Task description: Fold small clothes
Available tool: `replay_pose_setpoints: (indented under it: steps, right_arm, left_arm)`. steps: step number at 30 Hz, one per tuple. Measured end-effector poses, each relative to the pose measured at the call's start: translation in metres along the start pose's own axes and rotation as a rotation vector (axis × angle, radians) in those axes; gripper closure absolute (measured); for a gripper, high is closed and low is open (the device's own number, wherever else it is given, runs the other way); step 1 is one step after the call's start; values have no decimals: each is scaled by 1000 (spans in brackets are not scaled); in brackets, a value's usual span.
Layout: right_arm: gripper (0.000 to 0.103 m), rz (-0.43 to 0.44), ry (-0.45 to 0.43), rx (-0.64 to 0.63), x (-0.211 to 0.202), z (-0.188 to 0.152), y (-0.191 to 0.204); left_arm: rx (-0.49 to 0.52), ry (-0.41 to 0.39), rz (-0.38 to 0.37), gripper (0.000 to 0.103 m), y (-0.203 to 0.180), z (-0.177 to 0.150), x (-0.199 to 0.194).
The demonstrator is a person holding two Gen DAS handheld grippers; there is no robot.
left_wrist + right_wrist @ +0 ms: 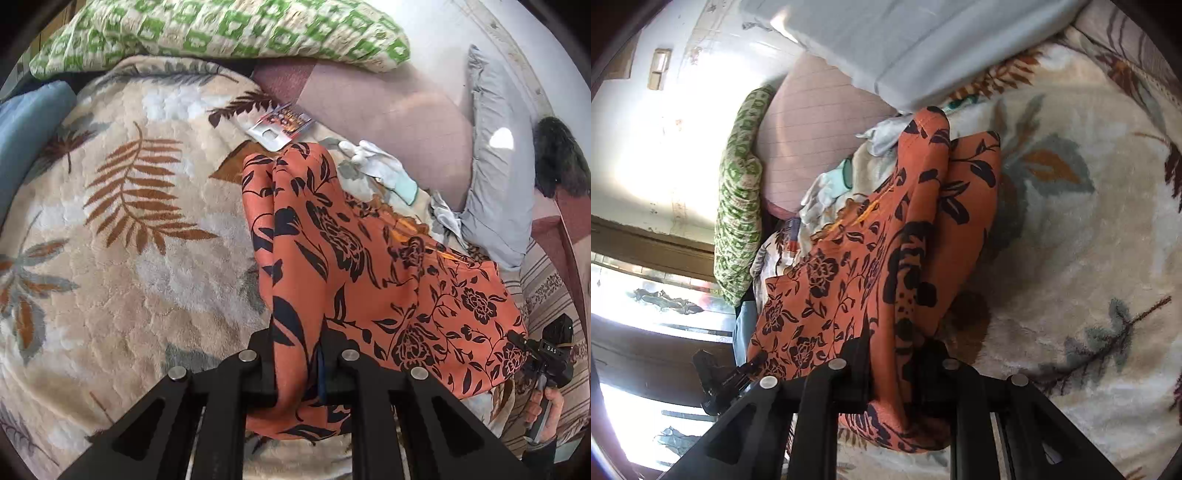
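The left gripper sits closest in the left wrist view, its black fingers pinched narrow on a bunched edge of the orange floral cloth, which passes up between them and spills a fold below the jaws. The right gripper is likewise clamped tight on another gathered edge of the same cloth, with a lump of fabric hanging under its fingers. From the left wrist view the right gripper shows at the cloth's far corner, gripped in a person's hand. The cloth is stretched between the two grippers; its far end trails down onto the leaf-patterned blanket, where it lies in folds. Just beyond that end rest a white glove and a small printed card, both on the blanket. Further out lie a pink cushion, a grey pillow on its right, and a green-and-cream patterned pillow along the top. No box, basket or other container shows in either view; the cloth lies on open bedding.
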State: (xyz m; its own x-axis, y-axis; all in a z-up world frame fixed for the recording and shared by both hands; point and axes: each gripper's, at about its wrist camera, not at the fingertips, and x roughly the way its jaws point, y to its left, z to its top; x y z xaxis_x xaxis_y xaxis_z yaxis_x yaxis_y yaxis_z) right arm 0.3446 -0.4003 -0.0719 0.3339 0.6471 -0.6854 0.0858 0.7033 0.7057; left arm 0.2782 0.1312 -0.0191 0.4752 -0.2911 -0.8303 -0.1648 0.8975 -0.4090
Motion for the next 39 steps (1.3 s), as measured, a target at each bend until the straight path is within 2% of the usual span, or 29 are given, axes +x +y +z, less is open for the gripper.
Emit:
replay_pose_setpoints:
  steps: [3,6,10,11,14,15,16,17,18,19,20,23,25,27,29,30,31,33,34,35,36,37,38,39]
  right_arm:
    - [85,-6,6,-46,-25,-21,16]
    - [84,-9,16,-60,-50,-63,10]
    - [84,-16,56,-3,-63,-138,-30]
    - [82,-40,68,11,-61,-154,-43]
    - [78,-77,107,96,-44,-183,-85]
    - [73,-99,107,125,-40,-185,-96]
    - [68,-87,86,151,-42,-186,-103]
    - [56,-75,63,169,-45,-186,-102]
    - [47,-100,34,164,-52,-185,-97]
    - [41,-143,-1,149,-62,-183,-92]
    - [41,-182,-36,131,-73,-180,-87]
    - [41,-262,-140,104,-107,-170,-72]
    - [40,-209,-168,44,-118,-165,-53]
    - [41,-89,-98,-7,-102,-162,-32]
    - [40,36,17,-46,-73,-169,-18]
    - [41,37,68,-66,-58,-173,-15]
    - [41,0,105,-72,-43,-181,-17]
    - [44,-114,130,-22,-23,-188,-46]
    - [57,-105,119,28,-21,-190,-64]
    - [60,-77,93,84,-24,-190,-74]
    - [60,-62,78,126,-29,-189,-75]
    - [57,-87,65,103,-34,-188,-66]
    - [50,-123,52,36,-44,-187,-51]
    - [46,-130,44,-29,-50,-188,-36]
  left_arm:
    - [32,-23,-16,89,-8,-26,-36]
    - [55,-37,-25,89,-4,-75,-64]
    - [-23,27,-42,88,32,-151,-65]
    - [-56,50,-46,87,42,-166,-59]
    - [-154,95,-1,77,67,-185,-31]
    - [-187,103,0,67,73,-185,-24]
    - [-209,104,-2,63,77,-184,-23]
    - [-230,88,-7,62,80,-181,-28]
    - [-250,58,12,54,81,-180,-38]
    - [-261,12,34,43,83,-179,-51]
    - [-261,-41,50,39,83,-178,-65]
    - [-218,-169,104,37,77,-172,-106]
    - [-157,-196,76,37,63,-169,-119]
    - [-66,-192,39,37,39,-169,-119]
    - [36,-180,5,37,15,-174,-108]
    - [75,-177,5,37,5,-179,-100]
    - [100,-168,16,36,-2,-183,-91]
    - [133,-120,58,35,-9,-192,-62]
    - [160,-82,113,35,-9,-195,-42]
    - [177,-18,203,36,-7,-198,-20]
    - [193,36,267,36,-3,-202,-3]
    - [223,14,288,36,-5,-204,-1]
    - [244,-13,296,36,-10,-206,-6]
    - [247,-13,284,36,-13,-207,-11]
